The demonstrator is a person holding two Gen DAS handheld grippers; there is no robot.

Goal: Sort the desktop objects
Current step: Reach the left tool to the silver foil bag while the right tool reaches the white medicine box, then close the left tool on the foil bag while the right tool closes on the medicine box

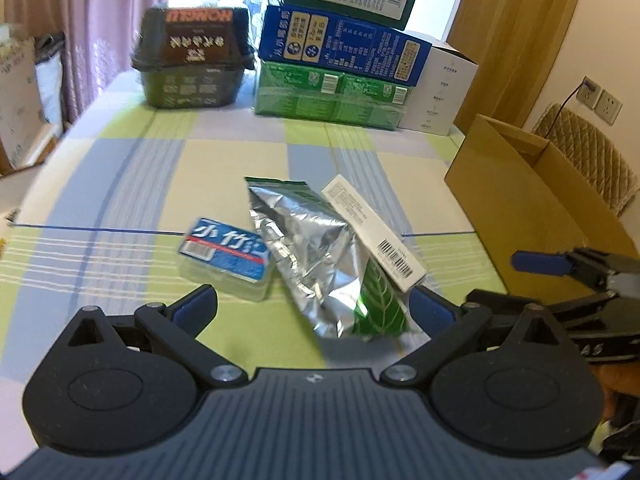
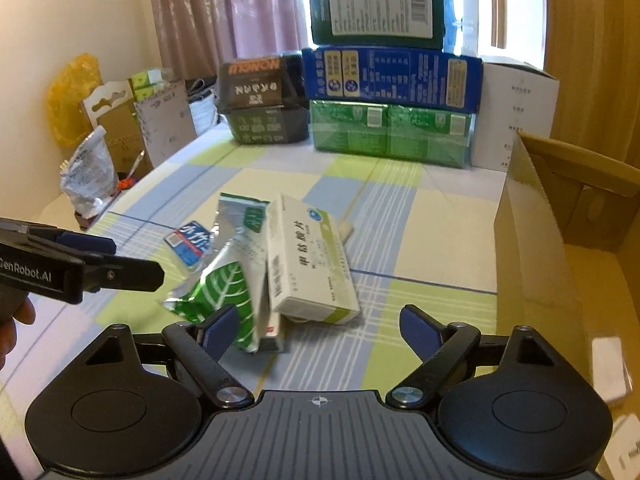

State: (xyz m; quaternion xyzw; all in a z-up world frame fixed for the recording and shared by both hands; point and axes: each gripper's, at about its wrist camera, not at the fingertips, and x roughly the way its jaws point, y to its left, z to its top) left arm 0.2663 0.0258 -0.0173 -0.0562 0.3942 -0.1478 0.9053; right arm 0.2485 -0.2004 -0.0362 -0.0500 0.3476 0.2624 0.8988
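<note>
Both grippers hang low over a table covered in a checked cloth (image 1: 120, 184) of pale green, blue and cream. The left gripper (image 1: 316, 300) has its fingers spread wide, and the near end of a silver foil pouch (image 1: 308, 248) with a green leaf print lies between the blue pads without touching either one that can be made out. A white medicine box (image 1: 372, 228) leans across the pouch's right side, its barcoded end just beside the right pad (image 1: 430, 308). A small blue-labelled clear packet (image 1: 226, 254) lies on the cloth just left of the pouch, ahead of the left pad (image 1: 196, 304). The right gripper (image 2: 320, 332) is also spread open and holds nothing; in its view the pouch's leaf-printed end sits right at the left pad (image 2: 220, 330), which overlaps it in the picture, though contact cannot be judged, and the medicine box lies just ahead of the gap, nearer the left finger than the right. An open cardboard box (image 2: 532, 216) stands at the table's right edge. At the far end a dark plastic container (image 1: 192, 60) stands beside a stack of green and blue cartons (image 1: 340, 60)
</note>
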